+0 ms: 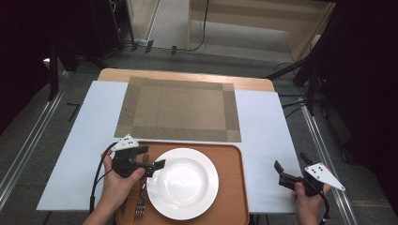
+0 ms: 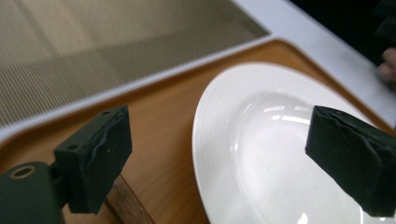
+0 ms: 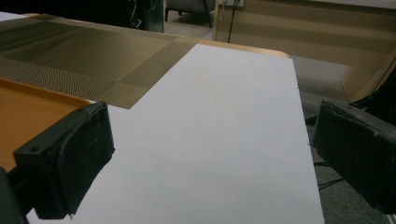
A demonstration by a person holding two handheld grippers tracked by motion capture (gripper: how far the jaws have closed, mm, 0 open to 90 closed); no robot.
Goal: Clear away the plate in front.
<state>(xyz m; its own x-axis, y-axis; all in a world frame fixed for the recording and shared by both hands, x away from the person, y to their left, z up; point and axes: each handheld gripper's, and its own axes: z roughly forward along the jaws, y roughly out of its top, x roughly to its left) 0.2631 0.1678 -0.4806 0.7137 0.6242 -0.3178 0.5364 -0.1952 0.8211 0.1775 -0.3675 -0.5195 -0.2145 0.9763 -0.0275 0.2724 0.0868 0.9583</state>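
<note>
A white plate [image 1: 183, 183] [image 2: 280, 158] lies on an orange-brown tray [image 1: 232, 201] [image 2: 159, 130] at the table's near edge. My left gripper [image 1: 152, 158] [image 2: 219, 154] is open, its jaws standing either side of the plate's left rim. A fork [image 1: 140, 206] lies on the tray left of the plate, just below that hand. My right gripper [image 1: 290, 165] [image 3: 210, 158] is open over the white table surface [image 3: 224, 140] to the right of the tray, with nothing between its jaws.
A woven olive-brown placemat [image 1: 178, 108] [image 3: 84, 51] [image 2: 93, 46] lies behind the tray in the middle of the table. The table's right edge [image 1: 286, 154] is close to my right hand. Cables and stands sit on the floor around the table.
</note>
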